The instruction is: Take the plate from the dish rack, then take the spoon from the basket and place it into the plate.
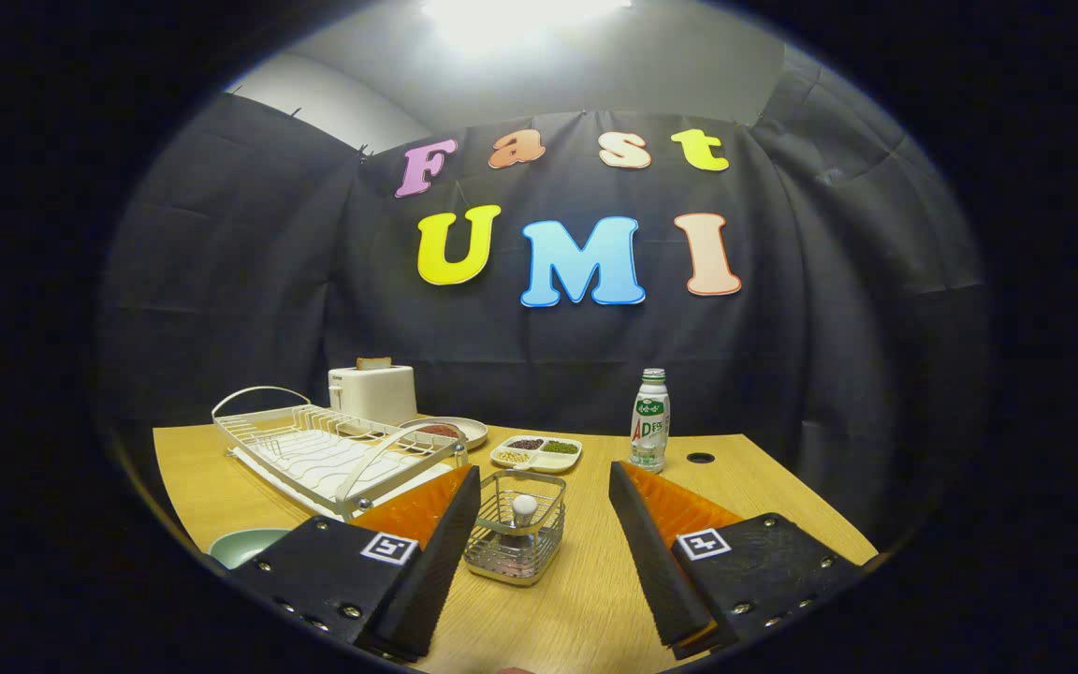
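Gripper (pixel 544 510) at bottom of frame, fingers spread wide apart, holding nothing. Bare wooden table (pixel 586 599) runs between them, open room fwd. Just ahead, sitting in the gap but nearer the left finger, a small wire basket (pixel 516 538); spoon (pixel 524 508) stands in it, rounded pale end up, rest of it hard to make out thru the mesh. Lower left, a pale green plate (pixel 244 546) lies flat on the table near its front edge, partly hidden behind the left finger's body, only an arc showing. Beyond that finger, left of center, the white wire dish rack (pixel 333 447) w/ two hoop handles, on a tray; near corner cut off by the finger. Behind the basket, a divided dish (pixel 537 452) w/ dark, green and yellowish fillings, contents too small to tell. Left of it a round dish (pixel 450 431), something dark on it, part hidden by the rack handle. Right of center, a bottle (pixel 650 419) upright, free table around it; a dark round hole (pixel 700 458) in the tabletop just to its right. Far back left, a white toaster (pixel 372 390) against the black cloth wall, near table's rear edge.
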`<state>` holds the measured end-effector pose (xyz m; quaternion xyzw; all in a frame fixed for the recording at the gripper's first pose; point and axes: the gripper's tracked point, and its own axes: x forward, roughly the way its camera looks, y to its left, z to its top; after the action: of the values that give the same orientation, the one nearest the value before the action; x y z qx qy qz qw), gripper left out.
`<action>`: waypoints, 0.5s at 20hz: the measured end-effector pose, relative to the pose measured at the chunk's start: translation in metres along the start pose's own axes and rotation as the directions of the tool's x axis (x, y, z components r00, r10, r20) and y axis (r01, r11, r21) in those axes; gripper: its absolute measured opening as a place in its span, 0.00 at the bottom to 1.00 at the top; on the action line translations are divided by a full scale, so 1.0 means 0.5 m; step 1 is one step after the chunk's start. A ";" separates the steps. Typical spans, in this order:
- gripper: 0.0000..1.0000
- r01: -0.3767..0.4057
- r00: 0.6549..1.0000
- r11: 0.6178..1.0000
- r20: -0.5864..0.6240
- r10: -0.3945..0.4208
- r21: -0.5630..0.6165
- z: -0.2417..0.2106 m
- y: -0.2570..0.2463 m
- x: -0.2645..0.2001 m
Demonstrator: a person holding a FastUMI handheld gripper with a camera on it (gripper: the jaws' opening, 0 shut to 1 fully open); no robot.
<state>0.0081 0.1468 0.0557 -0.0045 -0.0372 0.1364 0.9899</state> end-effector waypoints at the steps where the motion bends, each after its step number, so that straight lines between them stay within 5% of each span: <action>1: 0.85 0.001 1.000 1.000 -0.001 -0.001 0.006 -0.009 0.005 0.013; 6: 0.80 -0.003 0.999 1.000 0.033 0.004 -0.029 -0.015 0.015 0.066; 10: 0.48 -0.026 1.000 1.000 0.012 0.026 -0.006 -0.033 0.030 0.092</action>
<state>0.0497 0.1737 0.0422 -0.0071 -0.0433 0.1494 0.9878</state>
